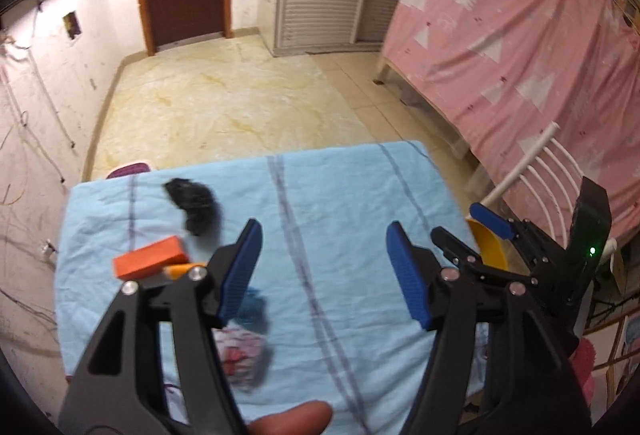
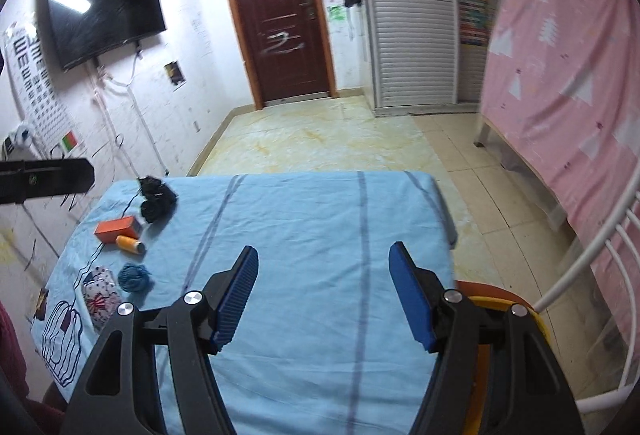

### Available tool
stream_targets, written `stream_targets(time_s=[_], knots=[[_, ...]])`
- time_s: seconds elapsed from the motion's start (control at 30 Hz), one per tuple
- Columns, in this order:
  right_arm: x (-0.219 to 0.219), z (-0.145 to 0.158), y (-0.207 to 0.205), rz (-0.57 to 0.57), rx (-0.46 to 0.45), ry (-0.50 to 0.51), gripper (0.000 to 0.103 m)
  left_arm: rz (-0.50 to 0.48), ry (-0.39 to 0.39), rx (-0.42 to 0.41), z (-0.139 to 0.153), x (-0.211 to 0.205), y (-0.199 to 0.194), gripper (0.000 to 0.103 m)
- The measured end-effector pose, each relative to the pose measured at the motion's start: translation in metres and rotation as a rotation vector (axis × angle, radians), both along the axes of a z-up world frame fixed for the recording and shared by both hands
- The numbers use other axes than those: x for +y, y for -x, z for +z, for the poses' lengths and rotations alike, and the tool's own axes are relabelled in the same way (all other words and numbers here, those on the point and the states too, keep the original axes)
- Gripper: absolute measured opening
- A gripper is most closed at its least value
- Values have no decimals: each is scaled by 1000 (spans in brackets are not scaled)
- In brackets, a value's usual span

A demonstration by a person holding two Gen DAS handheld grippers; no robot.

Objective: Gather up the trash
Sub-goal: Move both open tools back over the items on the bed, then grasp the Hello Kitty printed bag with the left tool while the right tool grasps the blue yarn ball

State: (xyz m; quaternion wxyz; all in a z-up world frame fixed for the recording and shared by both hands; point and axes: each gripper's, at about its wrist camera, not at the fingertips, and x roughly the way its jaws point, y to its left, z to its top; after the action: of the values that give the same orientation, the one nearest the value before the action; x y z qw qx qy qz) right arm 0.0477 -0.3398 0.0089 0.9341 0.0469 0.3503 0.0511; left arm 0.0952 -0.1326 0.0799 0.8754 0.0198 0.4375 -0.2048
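Several small items lie on the left part of a table covered with a light blue cloth [image 2: 312, 235]: a black crumpled wad [image 2: 157, 203], an orange box [image 2: 118, 227], an orange tube [image 2: 129, 245], a blue crumpled ball [image 2: 135, 277] and a red-and-white patterned packet [image 2: 100, 293]. The left wrist view shows the wad [image 1: 195, 203], the box [image 1: 150, 257], the blue ball [image 1: 253, 309] and the packet [image 1: 242, 357]. My left gripper [image 1: 324, 267] is open and empty above the table, right of these items. My right gripper [image 2: 324, 287] is open and empty over the table's right half; it also shows in the left wrist view [image 1: 468, 231].
A yellow and orange bin [image 2: 500, 301] stands off the table's right edge, under my right gripper. A white chair back [image 2: 592, 259] and a bed behind a pink curtain [image 2: 560, 75] are on the right. A tiled floor and a brown door [image 2: 280, 15] lie beyond.
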Motion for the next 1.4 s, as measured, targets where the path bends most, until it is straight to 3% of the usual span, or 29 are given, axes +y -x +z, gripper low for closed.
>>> stream_targets(time_s=[0.4,0.73,1.13,1.4], knots=[[65,0,-20,103,19,28,62,117,-8,4,-7,76,-12,62],[115,-11,-29,216,51,33,62,148,25,56,-31,114,7,62],[136,-19,-35,247,71,27,62,143,26,162,-82,127,27,62],[146,-23,-35,273,83,-4,62,75,-11,175,-106,104,38,62]])
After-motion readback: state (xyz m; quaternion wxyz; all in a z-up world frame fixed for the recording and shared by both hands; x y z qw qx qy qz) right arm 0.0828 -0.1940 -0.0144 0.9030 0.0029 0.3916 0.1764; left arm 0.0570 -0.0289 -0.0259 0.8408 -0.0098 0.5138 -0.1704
